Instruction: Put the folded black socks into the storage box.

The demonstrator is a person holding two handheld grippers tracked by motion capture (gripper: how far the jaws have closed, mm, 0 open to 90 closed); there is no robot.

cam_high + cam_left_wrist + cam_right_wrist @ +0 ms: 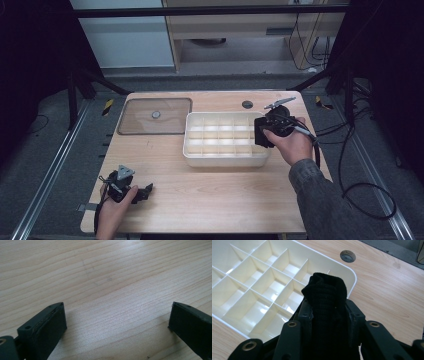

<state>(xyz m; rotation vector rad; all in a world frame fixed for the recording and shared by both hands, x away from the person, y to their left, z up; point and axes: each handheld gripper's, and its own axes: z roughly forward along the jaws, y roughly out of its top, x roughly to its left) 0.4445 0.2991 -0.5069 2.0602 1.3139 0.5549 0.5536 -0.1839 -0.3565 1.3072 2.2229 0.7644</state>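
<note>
your right gripper [328, 312] has its jaws pinching the rolled black knitted cloth [325, 297] over the right end of the cream plastic divided tray [192, 160]; next, lower it into a compartment and release. left gripper [117, 325] rests lower left on the table, jaws spread.

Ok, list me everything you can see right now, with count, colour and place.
tray: one, cream, divided into compartments, table centre-right, compartments look empty
cloth: one, black, rolled, clamped in the right gripper above the tray's corner
lid: one, clear brownish, flat on the table left of the tray
table: one, light wood, with a round grey port near the far edge
cables: black, on the floor to the right
tape marks: two, yellow-black, on the floor beside the table's far corners
left gripper: black, fingers apart over bare wood, near-left corner
right gripper: black, at the tray's right end
hands: two, one on each gripper, grey sleeve on the right
</note>
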